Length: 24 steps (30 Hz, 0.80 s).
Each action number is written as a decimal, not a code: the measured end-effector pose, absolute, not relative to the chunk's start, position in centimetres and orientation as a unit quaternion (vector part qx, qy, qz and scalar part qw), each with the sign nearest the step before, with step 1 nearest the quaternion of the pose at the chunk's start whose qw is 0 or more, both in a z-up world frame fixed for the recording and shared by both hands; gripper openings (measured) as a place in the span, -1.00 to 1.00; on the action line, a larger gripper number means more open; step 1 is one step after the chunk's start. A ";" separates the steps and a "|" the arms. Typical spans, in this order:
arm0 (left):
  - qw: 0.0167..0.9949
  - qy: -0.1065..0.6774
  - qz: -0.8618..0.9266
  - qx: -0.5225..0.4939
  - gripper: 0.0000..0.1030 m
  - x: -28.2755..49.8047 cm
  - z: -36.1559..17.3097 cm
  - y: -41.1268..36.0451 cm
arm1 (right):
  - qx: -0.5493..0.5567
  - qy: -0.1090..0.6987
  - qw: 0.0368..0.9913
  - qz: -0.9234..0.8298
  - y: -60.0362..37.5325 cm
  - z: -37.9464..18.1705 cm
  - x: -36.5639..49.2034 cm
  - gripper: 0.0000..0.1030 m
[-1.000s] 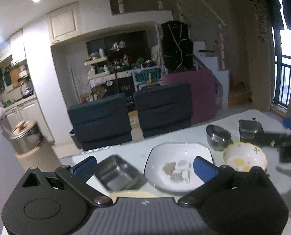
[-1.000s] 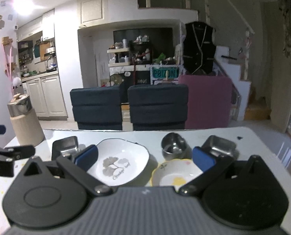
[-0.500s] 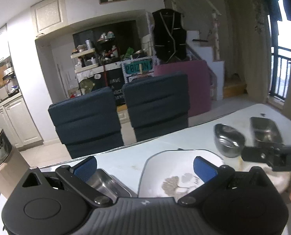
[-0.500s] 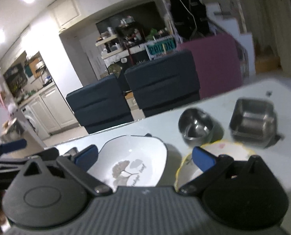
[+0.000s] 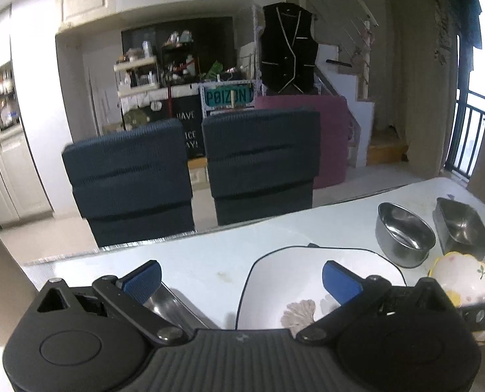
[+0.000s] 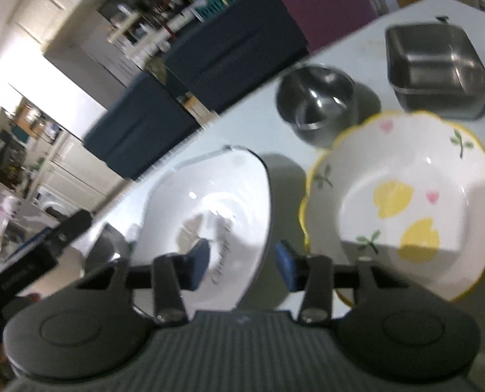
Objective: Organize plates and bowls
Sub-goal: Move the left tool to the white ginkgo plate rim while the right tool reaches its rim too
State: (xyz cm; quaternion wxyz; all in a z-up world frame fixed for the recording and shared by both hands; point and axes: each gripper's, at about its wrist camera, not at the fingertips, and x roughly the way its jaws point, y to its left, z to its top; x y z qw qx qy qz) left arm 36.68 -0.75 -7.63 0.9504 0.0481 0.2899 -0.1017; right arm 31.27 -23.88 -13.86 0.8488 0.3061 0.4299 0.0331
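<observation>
Kitchen-living room behind, two dark chairs (image 5: 190,176) at the far edge; pale counter (image 5: 226,251) carries all the dishes.

White plate (image 6: 216,202), dark-rimmed, leaf print in the well: sits mid-counter, flat, directly ahead of your right tongs (image 6: 242,259). Its near-right rim runs between the two blue pads, one pad over the well, the other outside the rim. Right tongs closing at this moment; pads not visibly pressing the rim yet, so call it ungripped. Picture is blurred, contact hard to judge.

Plate is a rounded square, no strong long axis; in the right view it reads stretched from near-right to far-left, likely lens and tilt. The rim edge you straddle runs roughly away from you, so the bite is across it. That is the relation the pick turns on.

Left tongs (image 5: 242,277): wide apart, nothing between them, plate's left rim just ahead. Right hand is the nearer one to a grip.

Outward: yellow-rimmed flowered bowl (image 6: 405,202) just right of the plate, close but apart. Round steel bowl (image 6: 317,98) behind the gap between them. Square steel dish (image 6: 435,65) far right. Another steel dish (image 5: 164,303) lies left of the plate, under the left tongs.
</observation>
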 end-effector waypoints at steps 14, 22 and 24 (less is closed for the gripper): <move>0.923 0.338 -0.161 -0.088 0.68 38.4 -8.6 2.4 | 0.130 0.449 0.884 0.014 -19.7 -14.9 33.9 -0.71; 0.901 0.391 -0.160 -0.095 0.27 39.6 -10.2 1.6 | 0.098 0.438 0.894 -0.008 -20.6 -14.9 37.1 -0.74; 0.896 0.406 -0.155 -0.092 0.21 39.9 -10.8 1.4 | 0.102 0.441 0.892 -0.012 -21.1 -14.9 37.7 -0.75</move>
